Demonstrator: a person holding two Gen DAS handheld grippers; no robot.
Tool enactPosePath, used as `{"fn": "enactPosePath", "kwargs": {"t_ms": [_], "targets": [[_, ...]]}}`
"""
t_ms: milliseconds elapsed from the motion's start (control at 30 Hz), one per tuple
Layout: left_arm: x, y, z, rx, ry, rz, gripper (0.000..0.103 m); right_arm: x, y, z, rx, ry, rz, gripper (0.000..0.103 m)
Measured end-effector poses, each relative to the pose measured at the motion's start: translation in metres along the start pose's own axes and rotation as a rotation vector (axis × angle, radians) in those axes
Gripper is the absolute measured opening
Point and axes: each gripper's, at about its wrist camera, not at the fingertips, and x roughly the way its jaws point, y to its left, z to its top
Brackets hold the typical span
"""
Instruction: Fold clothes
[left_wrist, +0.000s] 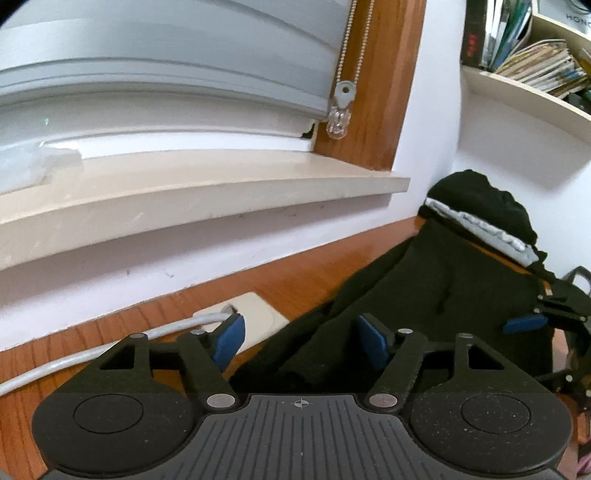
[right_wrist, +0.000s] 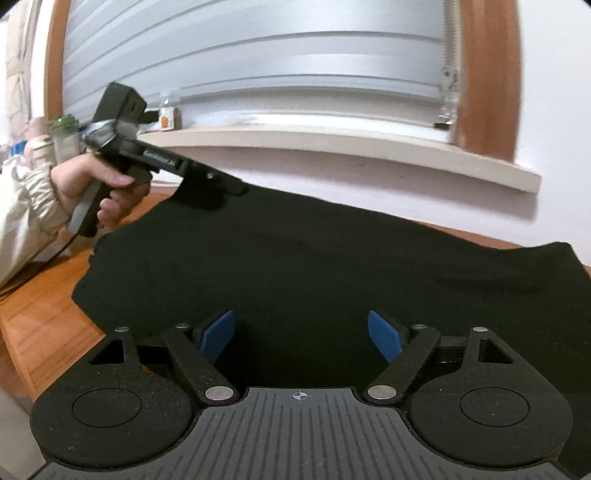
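On the wooden worktop (right_wrist: 44, 325) under the windowsill (left_wrist: 207, 192) lies the black garment (right_wrist: 314, 266); both the left hand-held gripper (left_wrist: 299, 339) and right hand-held gripper (right_wrist: 301, 334) gape wide above it, holding nothing. Nearby, the white cable (left_wrist: 110, 350) could snag, and dark cloth hides its edges, risking a grab through several layers
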Motion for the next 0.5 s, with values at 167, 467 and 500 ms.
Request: {"fn": "enactPosePath", "kwargs": {"t_ms": [167,467,500], "targets": [[0.006,0.008,-0.007,-0.01,0.014,0.0,0.06,0.007,0.006,0.006,-0.01,0.026,-0.005,0.083],[0.007,0.02,-0.008,-0.08,0.01,-0.023,0.045,0.01,0.006,0.001,0.021,0.06,0.015,0.093],[0.006,0.022,-0.007,-0.094,0.016,-0.021,0.052,0.009,0.009,0.001,0.011,0.057,-0.004,0.096]]}}
